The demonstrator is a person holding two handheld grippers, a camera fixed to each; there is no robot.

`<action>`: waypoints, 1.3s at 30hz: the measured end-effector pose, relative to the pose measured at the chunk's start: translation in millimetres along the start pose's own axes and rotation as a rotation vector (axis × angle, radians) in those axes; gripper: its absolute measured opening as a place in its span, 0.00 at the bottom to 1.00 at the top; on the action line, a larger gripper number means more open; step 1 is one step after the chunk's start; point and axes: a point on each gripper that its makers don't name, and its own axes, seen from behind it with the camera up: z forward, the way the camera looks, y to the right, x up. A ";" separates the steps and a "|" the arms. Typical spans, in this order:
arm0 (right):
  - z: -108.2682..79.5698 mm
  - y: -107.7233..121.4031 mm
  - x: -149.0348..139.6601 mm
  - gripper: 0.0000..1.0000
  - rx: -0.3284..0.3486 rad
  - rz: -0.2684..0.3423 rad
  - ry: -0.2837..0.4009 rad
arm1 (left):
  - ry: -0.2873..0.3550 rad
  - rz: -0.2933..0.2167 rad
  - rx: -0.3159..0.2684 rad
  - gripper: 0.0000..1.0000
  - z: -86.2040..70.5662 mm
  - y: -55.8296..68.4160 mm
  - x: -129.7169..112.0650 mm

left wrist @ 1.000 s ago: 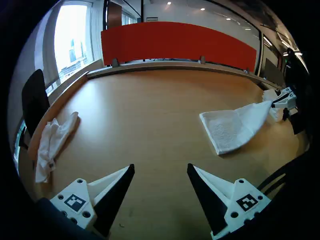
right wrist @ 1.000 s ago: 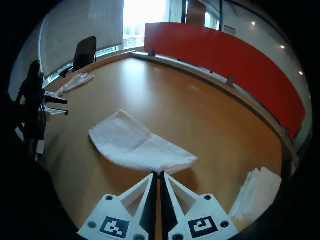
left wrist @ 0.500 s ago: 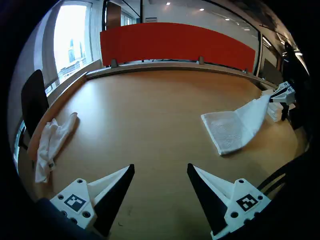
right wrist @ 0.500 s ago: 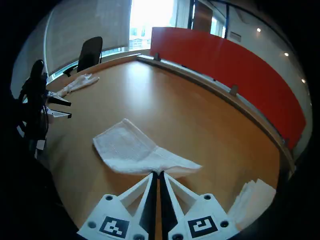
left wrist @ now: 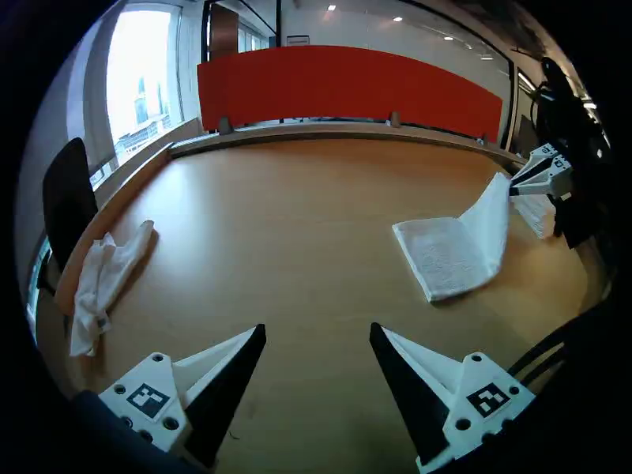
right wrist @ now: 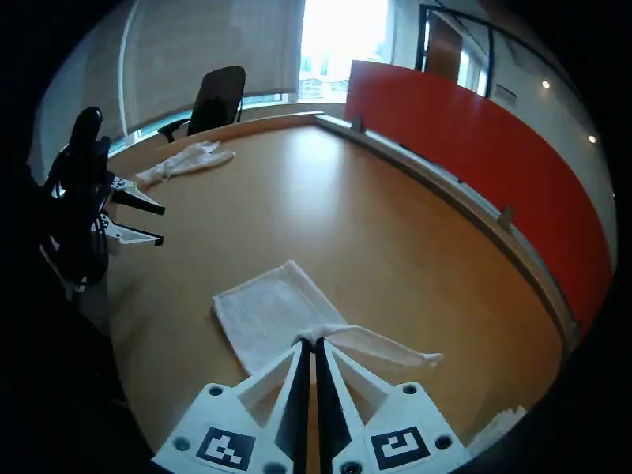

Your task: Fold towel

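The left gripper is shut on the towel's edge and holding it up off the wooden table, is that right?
Not quite: the right gripper is the one shut on the edge of the towel and holding it up off the wooden table, as the right gripper view shows. The left gripper is open.

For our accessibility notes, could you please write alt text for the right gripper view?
The right hand-held gripper, shut, holds one edge of a white terry towel raised above a light wooden table. The left hand-held gripper hovers open at the left, near a crumpled white cloth.
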 end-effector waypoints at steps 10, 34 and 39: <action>31.4 -28.5 22.5 0.04 0.095 -0.091 -0.013 | 0.002 -0.004 0.011 0.98 -5.8 -2.2 -4.1; 103.1 -86.0 -7.7 0.07 0.265 -0.160 -0.132 | -0.015 -0.024 0.044 0.98 -13.5 -11.4 -19.2; 102.7 -85.4 -8.3 0.20 0.265 -0.163 -0.131 | -0.018 -0.022 0.049 0.98 -13.8 -13.3 -20.1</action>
